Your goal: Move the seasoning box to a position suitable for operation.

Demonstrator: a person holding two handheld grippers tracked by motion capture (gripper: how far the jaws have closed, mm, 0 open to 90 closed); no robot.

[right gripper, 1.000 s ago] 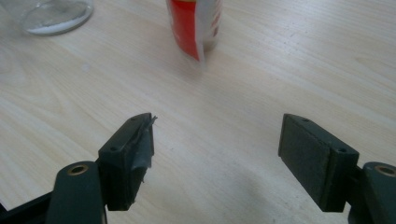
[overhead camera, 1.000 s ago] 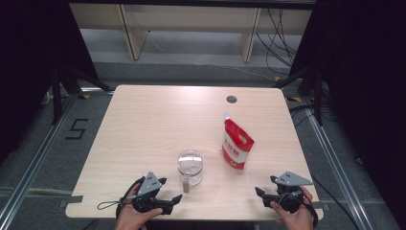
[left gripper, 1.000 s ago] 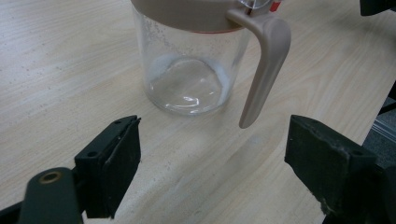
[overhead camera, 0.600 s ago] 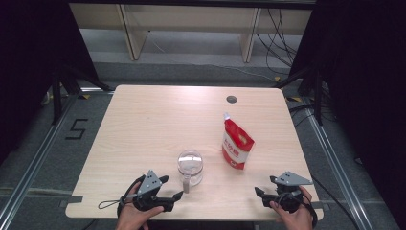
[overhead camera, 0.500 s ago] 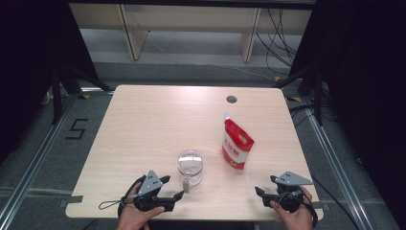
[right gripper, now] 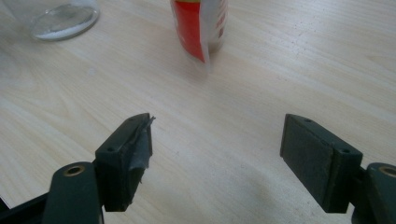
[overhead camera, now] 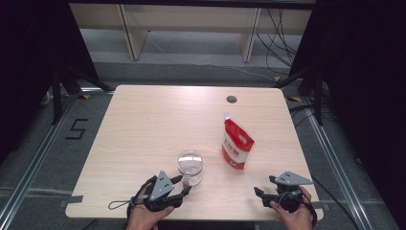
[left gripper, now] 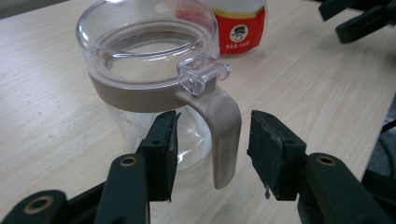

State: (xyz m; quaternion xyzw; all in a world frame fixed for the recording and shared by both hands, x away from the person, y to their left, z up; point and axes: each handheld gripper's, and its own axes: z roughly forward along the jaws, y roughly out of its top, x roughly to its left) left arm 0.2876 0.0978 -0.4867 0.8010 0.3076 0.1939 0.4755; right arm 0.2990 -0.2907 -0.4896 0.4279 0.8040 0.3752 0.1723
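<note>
One clear jug (overhead camera: pixel 190 165), one red pouch (overhead camera: pixel 236 144), two hand-held grippers, left (overhead camera: pixel 183 189) and right (overhead camera: pixel 259 193).

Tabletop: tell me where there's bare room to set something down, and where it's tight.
The table's whole far-left stretch, behind the glass jug and left of the red pouch, is bare up to the cable hole. A smaller bare patch lies right of the pouch. The near edge is crowded: left gripper straddles the jug's handle, right gripper sits open below the pouch.
</note>
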